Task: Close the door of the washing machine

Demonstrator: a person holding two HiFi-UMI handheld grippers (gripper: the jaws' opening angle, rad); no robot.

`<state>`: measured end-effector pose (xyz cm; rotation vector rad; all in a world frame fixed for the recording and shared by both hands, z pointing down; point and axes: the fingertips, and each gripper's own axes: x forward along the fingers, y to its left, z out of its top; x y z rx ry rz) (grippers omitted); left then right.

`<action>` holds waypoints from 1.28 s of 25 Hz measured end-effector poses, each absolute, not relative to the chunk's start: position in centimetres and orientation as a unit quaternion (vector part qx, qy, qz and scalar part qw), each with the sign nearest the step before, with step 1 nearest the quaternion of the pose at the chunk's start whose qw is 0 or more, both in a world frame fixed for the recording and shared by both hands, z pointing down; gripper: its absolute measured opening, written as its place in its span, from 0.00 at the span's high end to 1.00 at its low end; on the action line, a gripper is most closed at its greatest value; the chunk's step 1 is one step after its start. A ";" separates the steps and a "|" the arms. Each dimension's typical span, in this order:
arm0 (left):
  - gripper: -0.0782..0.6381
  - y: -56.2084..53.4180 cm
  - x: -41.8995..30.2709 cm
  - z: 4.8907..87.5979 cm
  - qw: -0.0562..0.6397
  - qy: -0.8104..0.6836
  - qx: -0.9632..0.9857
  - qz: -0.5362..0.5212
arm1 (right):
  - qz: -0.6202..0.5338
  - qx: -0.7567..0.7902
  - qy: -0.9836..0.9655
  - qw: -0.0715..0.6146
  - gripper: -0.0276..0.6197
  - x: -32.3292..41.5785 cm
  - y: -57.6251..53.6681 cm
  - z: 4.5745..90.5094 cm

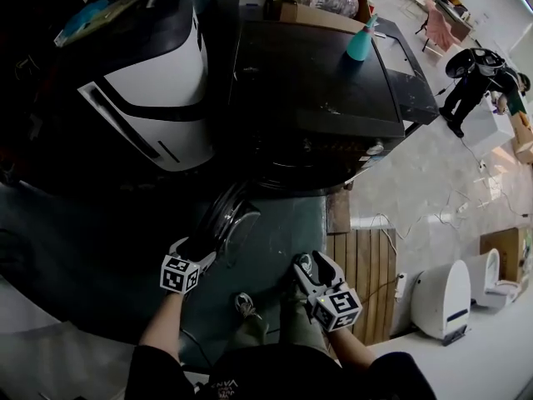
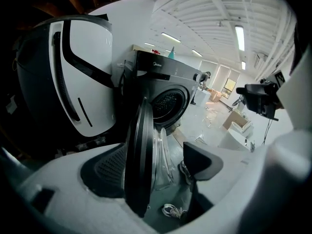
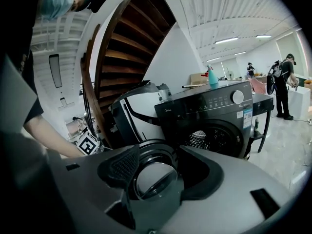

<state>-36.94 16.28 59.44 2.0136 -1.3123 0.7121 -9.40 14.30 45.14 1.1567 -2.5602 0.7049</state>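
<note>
A dark front-loading washing machine (image 1: 316,73) stands at the middle of the head view, its round drum opening (image 3: 202,139) uncovered. Just beside it, on the person's left, sits a tall white appliance with black trim (image 1: 154,98).

The washing machine's door (image 1: 226,215) is swung wide open, out toward the person, so the left gripper view sees it edge-on: a dark rim with the clear glass bowl bulging to one side. A wooden pallet (image 1: 362,282) lies on the floor to the right of the machine's front, and a cardboard box (image 1: 321,11) rests at the back of the machine's top.

The left claw (image 1: 204,252) is at the door's outer edge. Its jaws are spread apart, with the door's rim standing between them, close against the left pad, while the right pad sits clear of the glass.

The right claw (image 1: 315,272) hangs lower and to the right, apart from the door. Its jaws are spread wide and hold nothing; the door's glass shows beyond the gap between them.

A teal spray bottle (image 1: 361,42) stands upright on the washing machine, near the box. A shoe (image 1: 244,305) shows on the floor between the two claws.
</note>
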 end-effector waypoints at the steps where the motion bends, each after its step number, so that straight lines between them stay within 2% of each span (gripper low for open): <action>1: 0.38 16.2 -36.8 59.8 0.316 -0.493 0.762 0.275 | 0.243 0.397 -0.877 0.122 0.59 -9.3 14.1 45.4; 14: 0.32 16.6 -33.8 60.2 0.347 -0.466 0.770 0.263 | 0.275 0.418 -0.857 0.120 0.59 -7.6 14.9 48.6; 25: 0.36 17.9 -25.4 59.3 0.372 -0.417 0.804 0.201 | 0.287 0.470 -0.828 0.106 0.60 -3.7 16.2 49.9; 32: 0.38 17.1 -18.8 59.1 0.370 -0.348 0.837 0.204 | 0.299 0.507 -0.802 0.101 0.60 -0.2 16.5 50.6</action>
